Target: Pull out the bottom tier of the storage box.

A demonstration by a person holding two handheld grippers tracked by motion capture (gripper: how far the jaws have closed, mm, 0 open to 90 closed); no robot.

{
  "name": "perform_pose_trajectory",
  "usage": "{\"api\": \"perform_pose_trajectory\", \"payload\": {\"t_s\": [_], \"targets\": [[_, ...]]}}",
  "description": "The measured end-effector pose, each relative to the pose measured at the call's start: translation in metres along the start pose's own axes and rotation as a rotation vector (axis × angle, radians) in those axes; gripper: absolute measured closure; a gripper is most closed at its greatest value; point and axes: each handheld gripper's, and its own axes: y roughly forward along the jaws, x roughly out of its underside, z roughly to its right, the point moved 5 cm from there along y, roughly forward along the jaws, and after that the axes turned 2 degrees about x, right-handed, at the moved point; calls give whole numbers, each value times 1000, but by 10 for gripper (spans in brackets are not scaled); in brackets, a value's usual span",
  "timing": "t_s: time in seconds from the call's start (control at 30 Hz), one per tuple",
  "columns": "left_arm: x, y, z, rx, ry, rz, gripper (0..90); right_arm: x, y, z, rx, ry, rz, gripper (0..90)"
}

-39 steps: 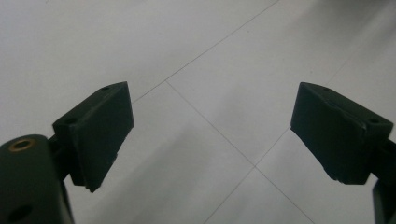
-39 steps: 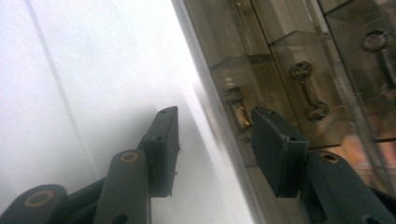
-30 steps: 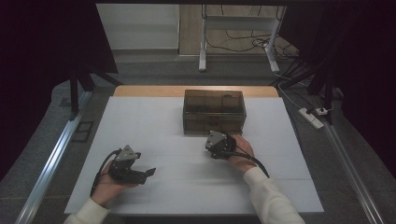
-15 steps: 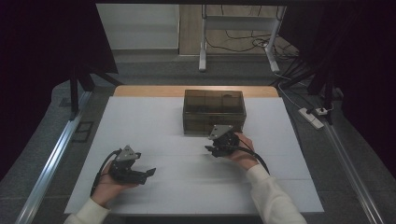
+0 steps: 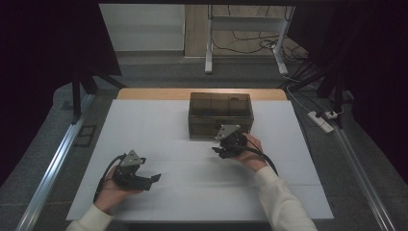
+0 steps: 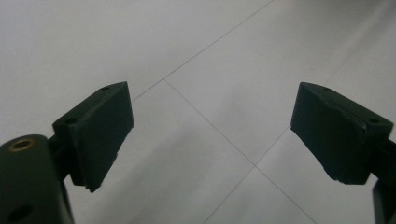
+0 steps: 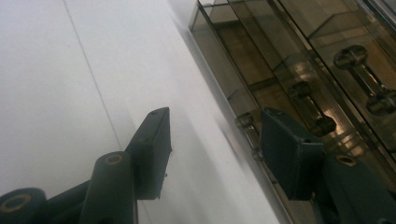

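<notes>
right gripper (image 5: 224, 150): held just in front of the box, near its right front corner; grey three-cornered plate on top; cable trailing back along the sleeve
right jaws: partly apart, have just been opening a little, nothing between them, pads bare in the right gripper view
box (image 5: 220, 115): smoky see-through plastic, oblong, standing on the tabletop toward the far edge; just beyond the right jaws, close to the right-hand pad (image 7: 289, 154), touching or not cannot tell
box in right gripper view (image 7: 299, 60): front wall running diagonally past the right-hand pad; left-hand pad over bare white surface
box contents: inner dividers visible through the wall; dark metal latch-like parts (image 7: 313, 109) inside, blurry, kind cannot tell
left gripper (image 5: 155, 179): low over the tabletop near the front edge, well apart from the box and from the right gripper; grey plate on top, cable looping behind the hand
left jaws: wide apart, holding nothing; bare white surface with thin seam lines between the two pads
left pad (image 6: 100, 130): dark, flat-faced, clear of any thing
tabletop (image 5: 159, 125): white, faint panel seams, wooden strip along the far edge
right hand (image 5: 252, 149): wrapped around the gripper body, white sleeve
left hand (image 5: 114, 192): under the gripper body, white cuff at the bottom edge
</notes>
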Motion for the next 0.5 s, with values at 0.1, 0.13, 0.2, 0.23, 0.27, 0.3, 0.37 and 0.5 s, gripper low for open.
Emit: {"api": "perform_pose_trajectory", "payload": {"t_s": [0.1,0.13,0.2,0.23,0.27,0.3,0.37,0.5], "targets": [[0,0,0,1,0,-2,124,2,1,4,3,2,-13,435],[0,0,0,1,0,-2,124,3,2,5,6,2,-18,434],[0,0,0,1,2,-3,124,4,3,7,17,3,-21,434],[0,1,0,2,2,-4,124,5,3,9,17,9,-22,434],[0,1,0,1,2,-5,124,6,3,10,14,13,-25,433],[0,1,0,2,2,-5,124,7,3,11,12,9,-27,432],[0,1,0,3,1,-5,124,8,5,13,8,11,-29,429],[0,1,0,3,1,-4,124,8,7,14,-1,11,-34,429]]}}
